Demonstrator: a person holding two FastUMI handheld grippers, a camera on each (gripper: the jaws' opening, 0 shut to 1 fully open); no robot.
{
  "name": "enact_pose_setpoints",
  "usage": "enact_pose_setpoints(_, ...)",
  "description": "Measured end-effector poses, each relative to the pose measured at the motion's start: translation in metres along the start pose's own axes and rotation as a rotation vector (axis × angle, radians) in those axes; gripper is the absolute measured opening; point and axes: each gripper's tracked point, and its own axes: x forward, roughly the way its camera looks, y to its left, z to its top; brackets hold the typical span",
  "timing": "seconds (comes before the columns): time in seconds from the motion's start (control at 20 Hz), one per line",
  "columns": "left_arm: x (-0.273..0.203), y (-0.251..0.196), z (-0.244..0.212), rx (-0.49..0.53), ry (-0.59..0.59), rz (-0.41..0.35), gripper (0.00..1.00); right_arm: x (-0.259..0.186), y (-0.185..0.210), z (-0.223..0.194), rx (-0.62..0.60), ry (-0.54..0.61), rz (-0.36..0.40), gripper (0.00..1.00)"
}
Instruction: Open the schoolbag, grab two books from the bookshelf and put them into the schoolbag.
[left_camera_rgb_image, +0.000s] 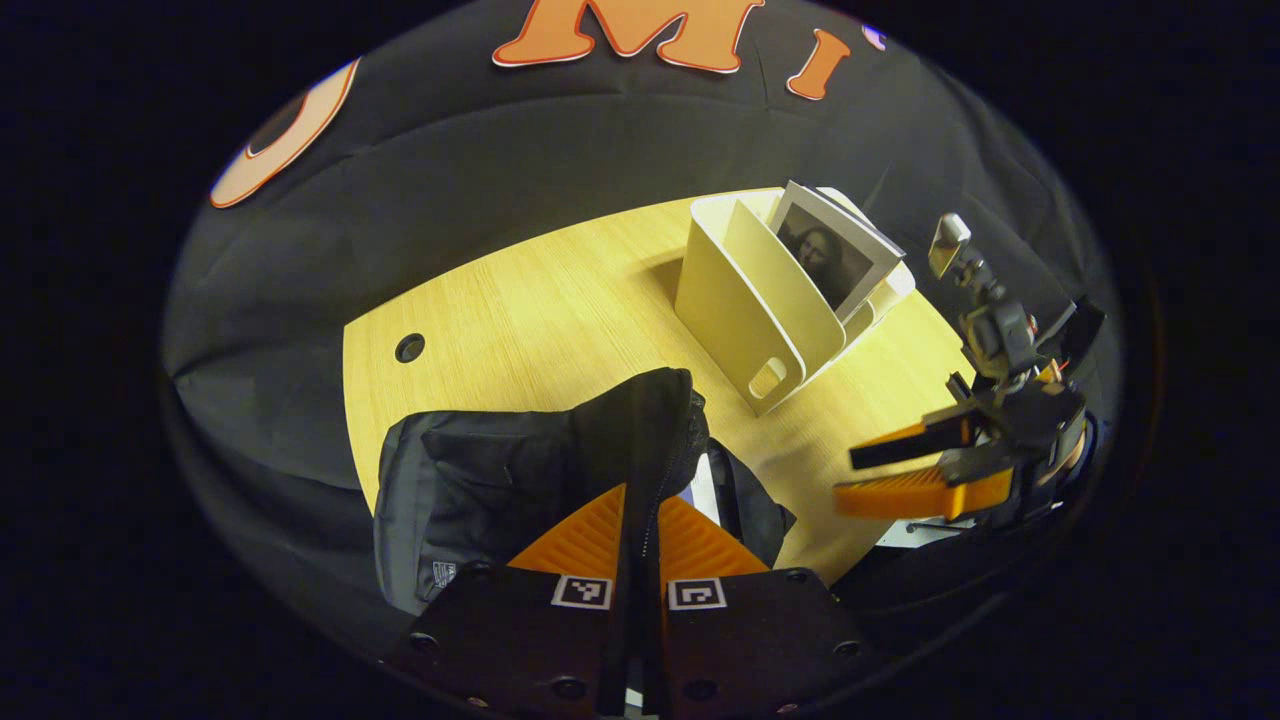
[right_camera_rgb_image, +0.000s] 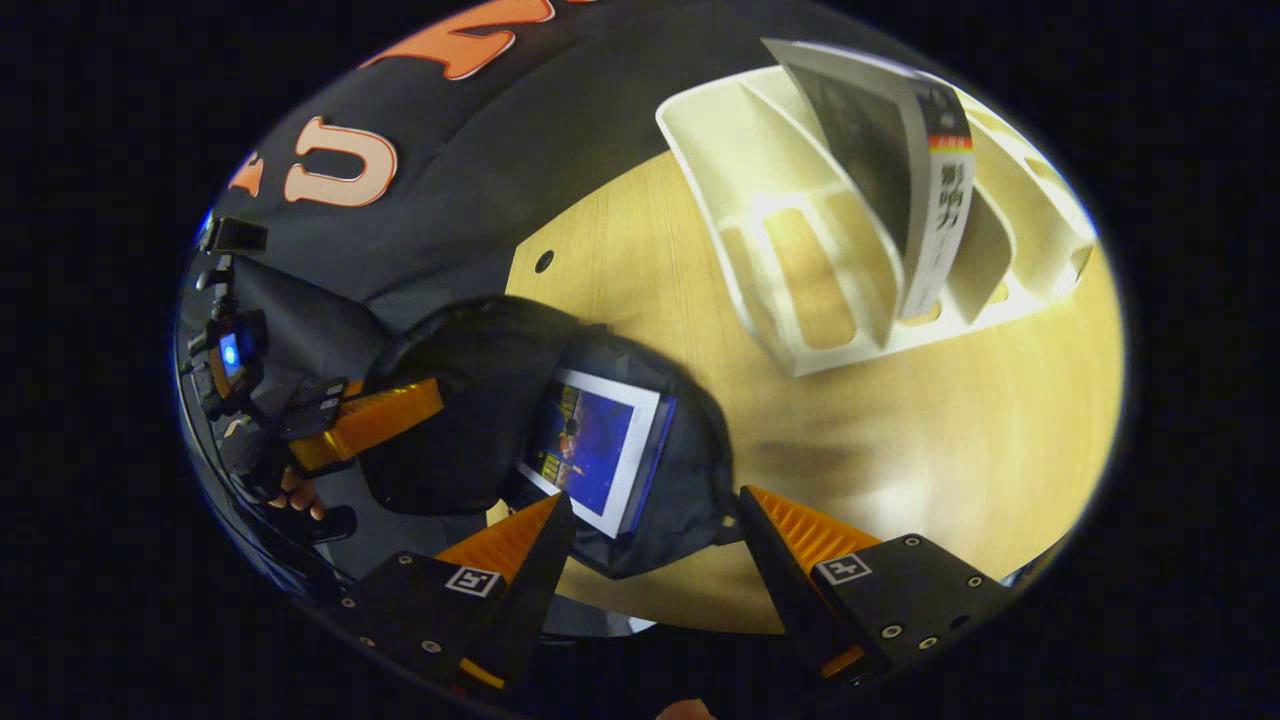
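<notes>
Left gripper view: fingers (left_camera_rgb_image: 640, 530) pinch schoolbag (left_camera_rgb_image: 500, 480) flap (open).

Warm overhead light glares off the table (right_camera_rgb_image: 900, 470), edges bend strongly (fisheye), and the surrounding booth stays dim.

A light wooden table (left_camera_rgb_image: 560, 300) with fine straight grain fills the middle of the booth, a small round cable hole (left_camera_rgb_image: 409, 348) near its far left corner. Black creased cloth (left_camera_rgb_image: 560, 140) hangs as the wall behind and to the left of it, falling past the table's edge. Warm light glares on the tabletop at near right
</notes>
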Motion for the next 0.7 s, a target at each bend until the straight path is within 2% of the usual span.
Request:
enact_pose_setpoints(0.1, 0.0, -0.001, -0.001, -0.014, 0.001, 0.004, 0.07, -0.023, -0.019, 0.01, -0.022, 0.038, -0.066, 0.98)
enact_pose_setpoints(0.35, 0.005, -0.002, -0.002, -0.042, 0.007, 0.011, 0.07, -0.073, -0.052, 0.052, -0.114, 0.073, -0.169, 0.98)
enact_pose_setpoints(0.5, 0.008, -0.001, -0.003, -0.072, 0.005, 0.016, 0.07, -0.092, -0.059, 0.077, -0.099, 0.112, -0.179, 0.99)
enact_pose_setpoints(0.7, 0.01, 0.001, -0.005, -0.119, 0.004, 0.025, 0.07, -0.104, -0.078, 0.126, -0.179, 0.112, -0.236, 0.98)
